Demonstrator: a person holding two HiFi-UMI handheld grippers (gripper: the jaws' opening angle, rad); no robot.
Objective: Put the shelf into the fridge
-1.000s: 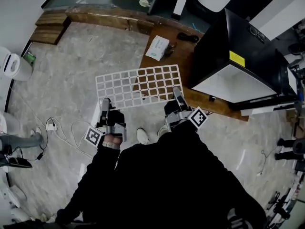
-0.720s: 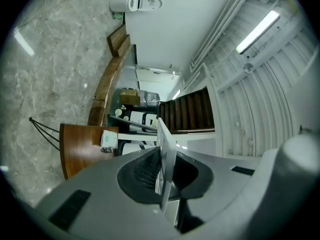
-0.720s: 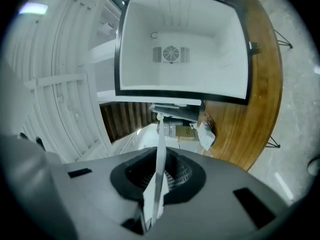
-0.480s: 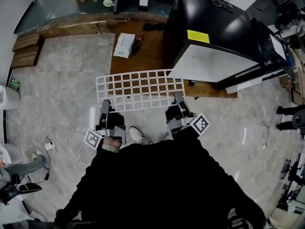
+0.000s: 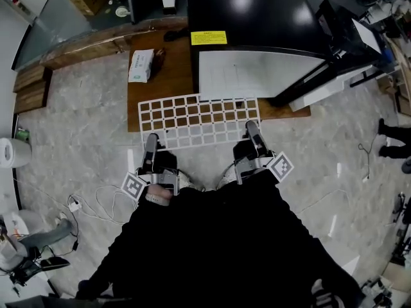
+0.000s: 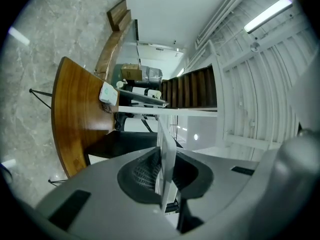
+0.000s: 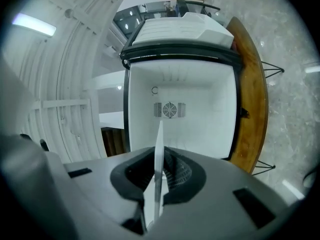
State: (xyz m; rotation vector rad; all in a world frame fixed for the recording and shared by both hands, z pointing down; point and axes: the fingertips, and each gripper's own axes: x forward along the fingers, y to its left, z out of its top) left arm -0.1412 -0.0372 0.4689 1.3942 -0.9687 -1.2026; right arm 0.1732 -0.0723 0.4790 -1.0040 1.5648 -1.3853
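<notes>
A white wire-grid shelf (image 5: 200, 119) hangs level in front of me, held by its near edge. My left gripper (image 5: 151, 140) is shut on its left part, and my right gripper (image 5: 252, 128) is shut on its right part. In the left gripper view the shelf (image 6: 166, 149) runs edge-on between the dark pads. The right gripper view shows the shelf (image 7: 158, 164) edge-on too, pointing into the open white cavity of the black fridge (image 7: 180, 109). The fridge (image 5: 257, 24) stands on a low wooden platform (image 5: 144, 92), and the shelf's far edge reaches its open front.
A white box (image 5: 141, 65) lies on the platform left of the fridge. The open fridge door (image 5: 350, 40) sticks out to the right. White cables (image 5: 96, 201) trail over the marble floor at left. A person's feet (image 5: 393, 130) show at the right edge.
Both grippers have carried the shelf rightward and toward the fridge, turning with it. The shelf was over bare floor and the platform corner; now it faces the open fridge squarely.
</notes>
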